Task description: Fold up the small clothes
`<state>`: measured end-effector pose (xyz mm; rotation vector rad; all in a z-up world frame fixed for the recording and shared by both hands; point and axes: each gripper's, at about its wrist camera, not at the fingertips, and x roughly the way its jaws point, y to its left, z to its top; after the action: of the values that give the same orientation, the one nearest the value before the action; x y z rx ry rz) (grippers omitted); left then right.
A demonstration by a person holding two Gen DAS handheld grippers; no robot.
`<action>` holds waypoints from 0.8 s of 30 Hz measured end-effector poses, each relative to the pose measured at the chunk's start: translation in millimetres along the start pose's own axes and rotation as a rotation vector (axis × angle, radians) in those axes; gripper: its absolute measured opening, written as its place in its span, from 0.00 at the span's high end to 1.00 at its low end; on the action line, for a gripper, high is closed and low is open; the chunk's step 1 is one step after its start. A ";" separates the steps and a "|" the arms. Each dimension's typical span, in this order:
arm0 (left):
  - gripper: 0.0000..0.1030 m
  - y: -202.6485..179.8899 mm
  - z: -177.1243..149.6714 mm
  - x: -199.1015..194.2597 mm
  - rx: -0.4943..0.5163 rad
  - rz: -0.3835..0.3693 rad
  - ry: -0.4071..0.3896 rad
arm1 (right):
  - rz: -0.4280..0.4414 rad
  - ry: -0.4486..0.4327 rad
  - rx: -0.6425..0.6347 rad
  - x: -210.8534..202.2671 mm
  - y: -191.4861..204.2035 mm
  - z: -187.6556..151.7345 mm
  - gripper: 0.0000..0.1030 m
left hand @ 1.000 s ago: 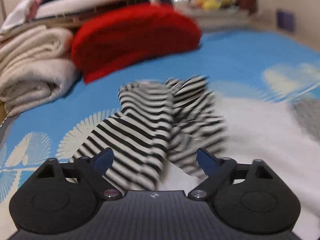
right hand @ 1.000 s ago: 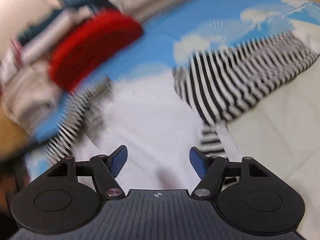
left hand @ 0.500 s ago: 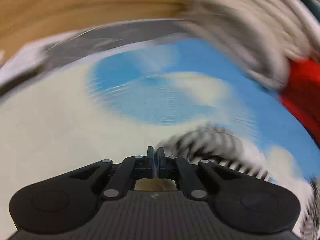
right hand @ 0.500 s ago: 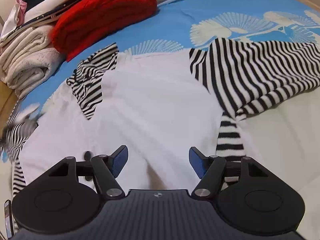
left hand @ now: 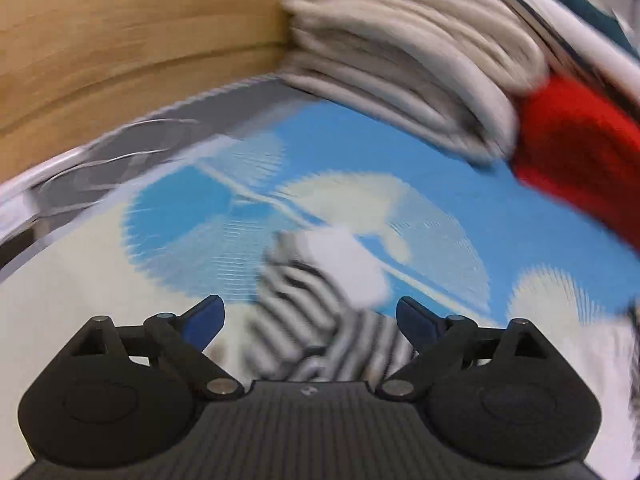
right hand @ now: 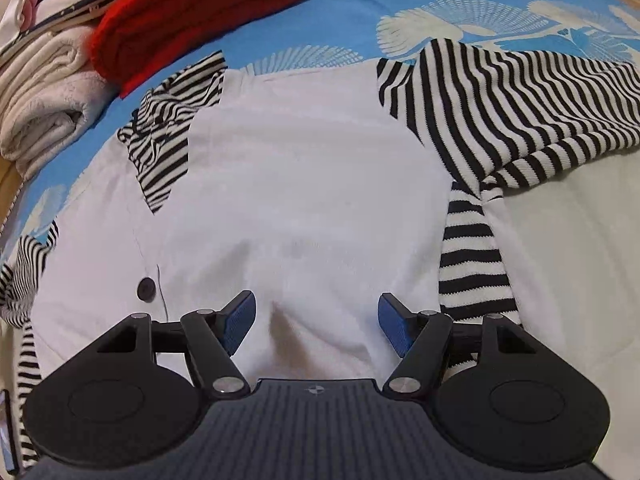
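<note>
Folding has barely begun: the white striped-sleeve top [right hand: 304, 184] lies flat, left gripper [left hand: 310, 316] opening over its sleeve [left hand: 304, 320], right gripper [right hand: 316, 320] apart above its body.

Around the white garment [right hand: 304, 184] your way is blocked beyond its upper-left corner by the red folded knit [right hand: 192, 12] and cream towels [right hand: 44, 96], while the bare blue bedsheet [right hand: 344, 16] past its top edge lies open.

White garment [right hand: 304, 184], black-striped sleeves [right hand: 500, 108]; apparently red knit [right hand: 192, 16]
</note>
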<state>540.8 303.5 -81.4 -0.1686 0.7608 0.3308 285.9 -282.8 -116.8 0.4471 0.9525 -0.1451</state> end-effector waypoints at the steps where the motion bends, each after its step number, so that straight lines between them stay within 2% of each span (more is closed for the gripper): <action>1: 0.07 -13.0 -0.4 8.3 0.054 0.007 0.013 | -0.005 -0.002 -0.011 0.8 1.2 -0.6 0.32; 3: 0.07 -36.7 -2.4 30.5 0.155 0.043 0.037 | -0.014 -0.006 -0.039 2.5 5.0 -1.5 0.30; 4: 0.11 -44.7 -3.3 41.8 0.186 0.074 0.050 | -0.018 -0.008 -0.051 3.0 6.5 -1.7 0.30; 5: 0.42 -47.9 -4.2 52.2 0.190 0.100 0.062 | -0.024 -0.010 -0.064 3.8 8.3 -2.2 0.30; 6: 0.90 -42.3 -2.7 61.2 0.148 0.101 0.091 | -0.030 -0.012 -0.081 4.7 10.3 -2.7 0.29; 7: 0.93 -30.7 0.6 64.1 0.062 0.069 0.110 | -0.034 -0.012 -0.092 5.3 11.5 -2.4 0.29; 8: 0.93 -14.2 2.3 57.9 -0.031 0.039 0.092 | -0.038 -0.013 -0.099 5.9 12.8 -2.2 0.29; 9: 0.94 1.1 5.0 50.3 -0.083 0.030 0.054 | -0.039 -0.013 -0.102 6.3 13.4 -1.8 0.29; 12: 0.94 58.9 8.3 21.7 -0.129 0.110 -0.052 | -0.035 -0.009 -0.097 6.5 12.7 0.0 0.29; 14: 0.93 110.6 3.4 9.3 -0.213 0.169 -0.038 | -0.028 -0.006 -0.083 5.5 10.9 0.8 0.29; 16: 0.90 157.9 -9.0 4.4 -0.312 0.204 0.028 | -0.020 -0.001 -0.067 3.9 9.0 0.8 0.30; 17: 0.81 172.3 -14.3 3.5 -0.351 0.212 0.053 | -0.014 0.000 -0.060 3.1 8.1 0.8 0.30; 19: 0.58 181.1 -22.3 -8.3 -0.362 0.318 0.042 | 0.002 0.004 -0.043 1.8 5.8 1.3 0.30; 20: 0.33 181.3 -22.7 -15.5 -0.362 0.324 0.030 | 0.009 0.002 -0.031 0.7 4.5 1.6 0.30; 21: 0.19 180.0 -21.8 -23.2 -0.370 0.304 0.011 | 0.020 0.000 -0.021 -0.5 2.7 2.6 0.30; 22: 0.18 175.5 -19.5 -30.9 -0.376 0.279 -0.012 | 0.032 -0.004 -0.014 -2.2 1.3 3.5 0.30; 24: 0.18 154.1 -9.2 -48.8 -0.356 0.185 -0.052 | 0.056 -0.023 0.007 -9.2 -1.2 8.0 0.30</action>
<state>447.5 433.8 -58.6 -0.4250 0.6622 0.6443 286.3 -288.0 -105.7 0.4768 0.9161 -0.1030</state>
